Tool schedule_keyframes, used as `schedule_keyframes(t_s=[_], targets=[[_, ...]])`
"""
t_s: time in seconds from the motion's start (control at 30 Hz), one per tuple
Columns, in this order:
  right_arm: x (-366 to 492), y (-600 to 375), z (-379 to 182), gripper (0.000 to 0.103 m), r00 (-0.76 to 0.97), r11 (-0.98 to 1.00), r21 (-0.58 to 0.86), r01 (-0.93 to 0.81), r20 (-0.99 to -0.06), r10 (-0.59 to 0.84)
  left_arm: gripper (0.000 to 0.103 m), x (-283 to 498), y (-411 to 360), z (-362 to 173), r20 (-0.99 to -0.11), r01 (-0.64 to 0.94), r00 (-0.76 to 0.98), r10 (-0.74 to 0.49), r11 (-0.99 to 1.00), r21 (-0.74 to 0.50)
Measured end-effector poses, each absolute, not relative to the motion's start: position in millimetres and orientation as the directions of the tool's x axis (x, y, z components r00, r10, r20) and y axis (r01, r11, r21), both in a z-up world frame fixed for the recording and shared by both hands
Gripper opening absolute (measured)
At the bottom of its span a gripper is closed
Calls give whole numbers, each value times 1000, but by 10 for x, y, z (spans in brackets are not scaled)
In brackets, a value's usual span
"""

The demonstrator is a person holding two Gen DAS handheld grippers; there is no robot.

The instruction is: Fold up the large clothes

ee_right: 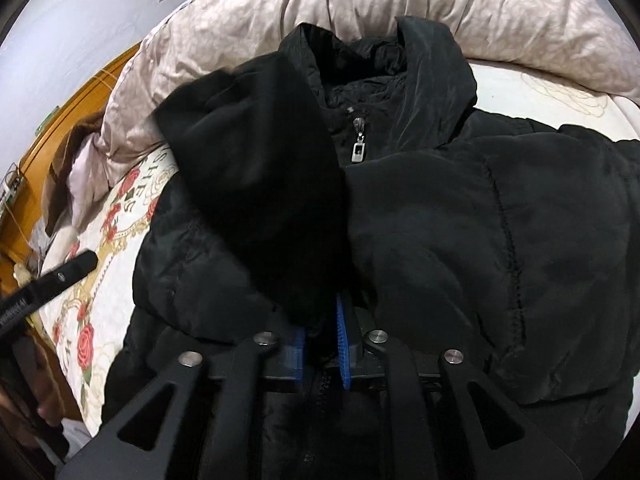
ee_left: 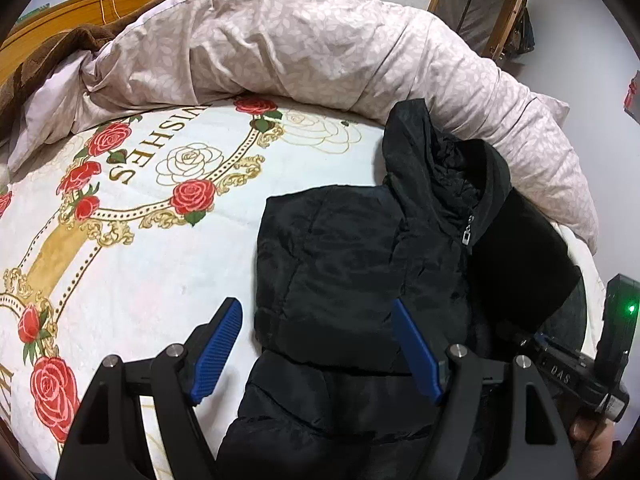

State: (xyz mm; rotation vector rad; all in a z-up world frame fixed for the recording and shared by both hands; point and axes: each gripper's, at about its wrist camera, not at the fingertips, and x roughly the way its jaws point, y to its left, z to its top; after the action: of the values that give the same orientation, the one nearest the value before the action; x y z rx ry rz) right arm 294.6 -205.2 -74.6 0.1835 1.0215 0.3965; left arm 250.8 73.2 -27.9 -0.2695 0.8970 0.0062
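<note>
A black padded jacket (ee_left: 340,240) lies face up on the bed, zipped, its silver zipper pull (ee_right: 359,150) below the collar. One sleeve is folded across the chest. My left gripper (ee_left: 316,308) hovers open over that folded side, blue pads wide apart with nothing between them. My right gripper (ee_right: 320,320) sits low over the jacket's front zipper. Its pads stand a narrow gap apart, and the end of the other black sleeve (ee_right: 256,184) hangs blurred between them without being pinched. That sleeve (ee_left: 520,256) drapes across the jacket's chest.
The rose-patterned bedsheet (ee_left: 140,248) spreads to the left of the jacket. A bunched pale leaf-print duvet (ee_left: 300,48) runs along the far side, touching the hood. A brown blanket (ee_left: 60,48) and wooden headboard (ee_left: 80,4) lie beyond. A person's hand (ee_right: 44,400) shows at the lower left.
</note>
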Motion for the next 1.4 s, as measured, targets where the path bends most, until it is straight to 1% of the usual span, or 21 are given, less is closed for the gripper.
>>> schedule_keyframes(t_s=[0.03, 0.1, 0.17, 0.3, 0.37, 0.47, 0.6, 0.63, 0.67, 0.7, 0.73, 0.77, 0.8, 0.87, 0.93, 1.0, 1.1, 1.23, 1.3, 1.4], targets=[[2930, -2053, -709, 33, 456, 906, 345, -247, -783, 422, 78, 2510, 734, -254, -769, -115, 630, -111, 965, -234], [2885, -2047, -627, 60, 456, 893, 360, -268, -769, 447, 78, 2520, 713, -185, -757, -108, 640, -129, 961, -255], [2830, -2051, -541, 68, 457, 888, 361, -285, -763, 457, 78, 2533, 680, -118, -748, -99, 647, -147, 956, -274], [2682, -2206, -347, 68, 471, 874, 379, -305, -737, 485, 80, 2591, 532, -38, -730, -58, 653, -203, 947, -315], [2623, -2366, -259, 68, 500, 881, 372, -293, -726, 473, 80, 2668, 413, -64, -731, -31, 640, -235, 943, -331], [2581, -2682, -202, 68, 550, 919, 324, -224, -737, 394, 81, 2855, 185, -209, -743, 18, 605, -286, 938, -346], [2629, -3240, -245, 68, 596, 962, 259, -84, -760, 257, 81, 3174, -116, -577, -796, 49, 522, -306, 943, -330], [2645, -3374, -261, 68, 607, 969, 243, -49, -763, 222, 74, 3233, -165, -661, -810, 48, 505, -299, 946, -319], [2667, -3470, -266, 68, 614, 973, 229, -24, -765, 196, 65, 3274, -210, -730, -815, 58, 493, -305, 946, -319], [2692, -3560, -287, 68, 620, 977, 215, 2, -767, 167, 39, 3295, -253, -763, -807, 82, 492, -326, 940, -330], [2715, -3644, -302, 68, 624, 978, 208, 21, -767, 150, 31, 3277, -290, -745, -804, 88, 508, -308, 947, -308], [2748, -3702, -313, 64, 629, 979, 202, 32, -766, 137, 26, 3250, -324, -697, -797, 97, 538, -275, 959, -266], [2791, -3731, -329, 57, 632, 982, 184, 43, -766, 116, 21, 3217, -375, -640, -784, 110, 575, -232, 972, -206], [2889, -3758, -401, 52, 633, 986, 161, 47, -768, 95, 21, 3216, -430, -638, -781, 118, 599, -173, 985, -128], [3014, -3749, -560, 52, 613, 988, 150, 47, -785, 90, 21, 3264, -417, -723, -793, 109, 586, -166, 986, -125], [3149, -3700, -832, 52, 566, 990, 133, 49, -821, 82, 21, 3284, -420, -805, -792, 108, 592, -150, 988, -106], [3203, -3693, -993, 52, 555, 992, 112, 51, -829, 65, 23, 3272, -433, -901, -785, 112, 603, -140, 990, -90], [3246, -3658, -975, 52, 544, 995, 88, 50, -838, 46, 28, 3294, -373, -990, -793, 77, 588, -159, 987, -141], [3227, -3666, -860, 52, 547, 995, 83, 60, -836, 37, 31, 3287, -343, -889, -803, 62, 577, -151, 988, -142], [3117, -3761, -566, 52, 607, 990, 129, 55, -792, 69, 31, 3177, -252, -658, -787, 59, 598, -154, 987, -148]])
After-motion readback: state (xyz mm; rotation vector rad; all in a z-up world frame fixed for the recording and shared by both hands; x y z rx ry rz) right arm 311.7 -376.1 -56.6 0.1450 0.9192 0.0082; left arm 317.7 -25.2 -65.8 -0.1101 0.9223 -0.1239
